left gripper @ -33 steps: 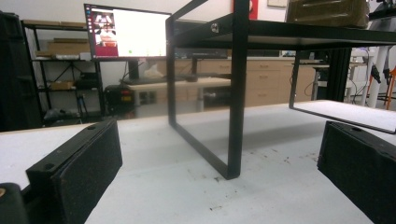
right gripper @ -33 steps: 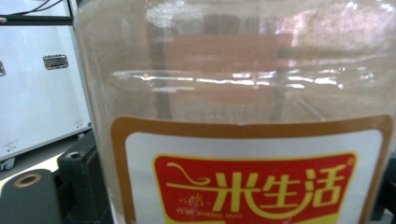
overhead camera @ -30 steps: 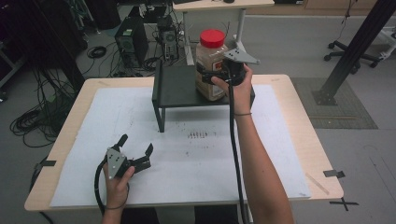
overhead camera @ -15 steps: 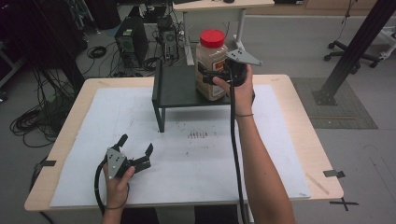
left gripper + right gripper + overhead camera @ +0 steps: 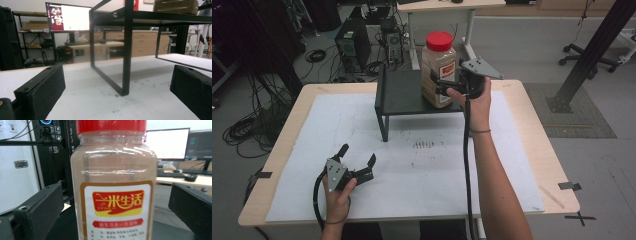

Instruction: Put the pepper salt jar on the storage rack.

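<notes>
Two black jaws of our right gripper are standing spread on either side of the jar, and in the right gripper view we are seeing a clear gap between each pad and the plastic wall, so the grip is released rather than clamped. Our right hand is holding that gripper up at the level of the jar's label, with the grey three-cornered plate on top and the cable trailing down along the forearm. The jar is standing upright, with a red lid and a yellow-and-red label, on the right end of the black shelf, which is sitting at the far middle of the table. Our left gripper is resting low on the white sheet near the front left, well apart from the jar, its jaws also spread wide and holding nothing; our left hand is wrapping around its body. In the left gripper view we are looking between those parted jaws at a front leg of the shelf, with the bottom of the jar showing on top at the upper right. Small dark specks are lying on the sheet in front of the shelf.
</notes>
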